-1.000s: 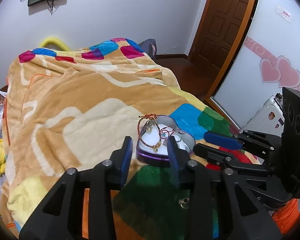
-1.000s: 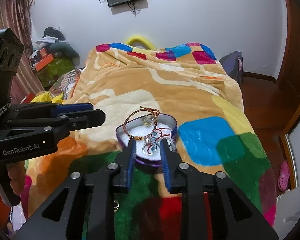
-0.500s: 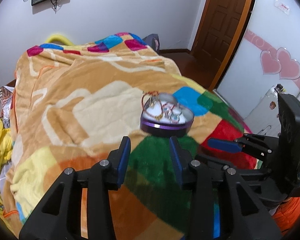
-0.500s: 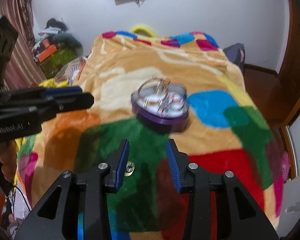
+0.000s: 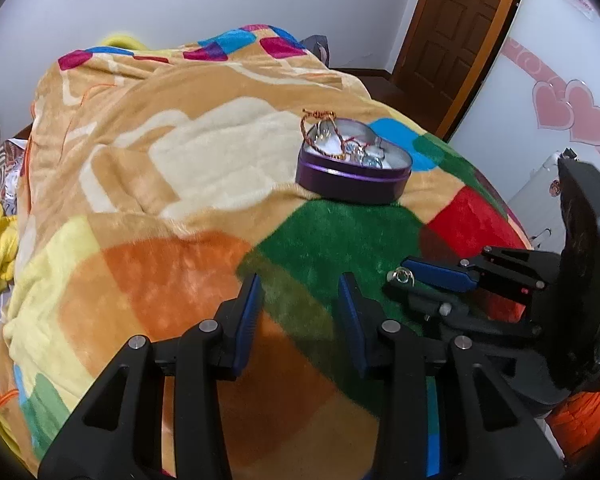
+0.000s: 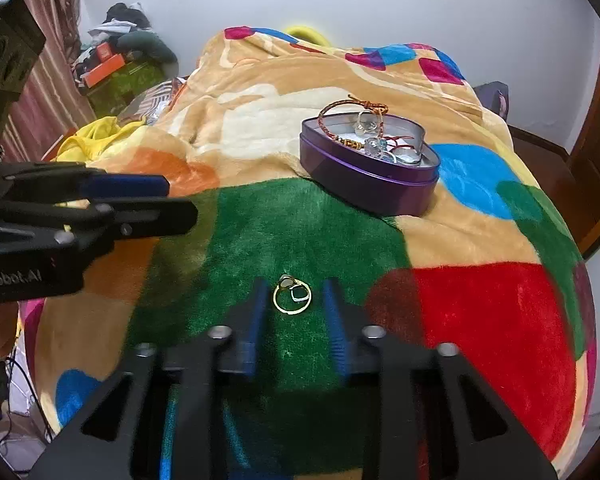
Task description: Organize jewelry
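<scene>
A purple heart-shaped tin (image 5: 354, 172) (image 6: 368, 176) sits on the blanket and holds a braided red-gold bracelet (image 6: 342, 118), rings and small pieces. A gold ring (image 6: 292, 297) lies on the green patch, between the fingers of my open right gripper (image 6: 294, 300), which touch nothing. In the left wrist view the ring (image 5: 402, 277) shows just beside the right gripper's fingertips (image 5: 396, 272). My left gripper (image 5: 302, 292) is open and empty, low over the green and orange patches, well short of the tin.
A colourful plush blanket (image 6: 480, 300) covers the bed. Yellow cloth (image 6: 94, 136) and piled clutter (image 6: 116, 56) lie off the left edge. A wooden door (image 5: 456, 32) and a white panel with pink hearts (image 5: 572, 112) stand to the right.
Both grippers have pulled back from the tin toward the near end of the bed. The right gripper has opened wider and now straddles the gold ring.
</scene>
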### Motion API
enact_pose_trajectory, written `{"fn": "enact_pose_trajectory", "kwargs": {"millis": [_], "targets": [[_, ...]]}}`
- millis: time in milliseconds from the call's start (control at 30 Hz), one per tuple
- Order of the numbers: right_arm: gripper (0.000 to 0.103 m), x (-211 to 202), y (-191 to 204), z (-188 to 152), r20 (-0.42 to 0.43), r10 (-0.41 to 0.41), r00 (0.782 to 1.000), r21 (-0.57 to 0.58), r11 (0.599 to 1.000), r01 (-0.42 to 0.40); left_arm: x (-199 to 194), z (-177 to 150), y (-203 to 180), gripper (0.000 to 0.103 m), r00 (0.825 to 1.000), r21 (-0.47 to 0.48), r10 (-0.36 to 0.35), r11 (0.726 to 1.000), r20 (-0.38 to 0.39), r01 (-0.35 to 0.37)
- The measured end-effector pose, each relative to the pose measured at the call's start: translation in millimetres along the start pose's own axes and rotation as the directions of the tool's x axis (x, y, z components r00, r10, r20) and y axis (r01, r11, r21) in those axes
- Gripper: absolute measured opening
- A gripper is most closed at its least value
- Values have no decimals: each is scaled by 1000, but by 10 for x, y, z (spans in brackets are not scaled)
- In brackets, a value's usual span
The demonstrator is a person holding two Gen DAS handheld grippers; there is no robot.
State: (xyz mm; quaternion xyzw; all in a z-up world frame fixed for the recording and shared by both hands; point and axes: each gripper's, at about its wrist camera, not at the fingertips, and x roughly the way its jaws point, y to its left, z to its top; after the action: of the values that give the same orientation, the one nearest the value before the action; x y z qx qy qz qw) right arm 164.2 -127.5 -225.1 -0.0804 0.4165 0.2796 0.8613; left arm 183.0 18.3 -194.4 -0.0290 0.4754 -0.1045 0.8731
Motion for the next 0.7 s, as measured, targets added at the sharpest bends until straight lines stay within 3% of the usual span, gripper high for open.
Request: {"fn": "enact_pose_trajectory", "kwargs": {"millis": [133, 400, 700], "targets": [[17, -70, -28, -1, 25, 18, 1000, 19, 1000, -19, 31, -14, -40, 39, 1000, 6, -8, 1000, -8, 8], [17, -334, -233, 39, 110, -21, 994, 90, 996, 11, 143, 34, -284, 39, 999, 46, -44, 998, -24, 45], [17, -463, -510, -22, 120, -75, 990, 153, 987, 56, 346, 32, -629, 35, 997, 122, -60, 990, -50, 66]]}}
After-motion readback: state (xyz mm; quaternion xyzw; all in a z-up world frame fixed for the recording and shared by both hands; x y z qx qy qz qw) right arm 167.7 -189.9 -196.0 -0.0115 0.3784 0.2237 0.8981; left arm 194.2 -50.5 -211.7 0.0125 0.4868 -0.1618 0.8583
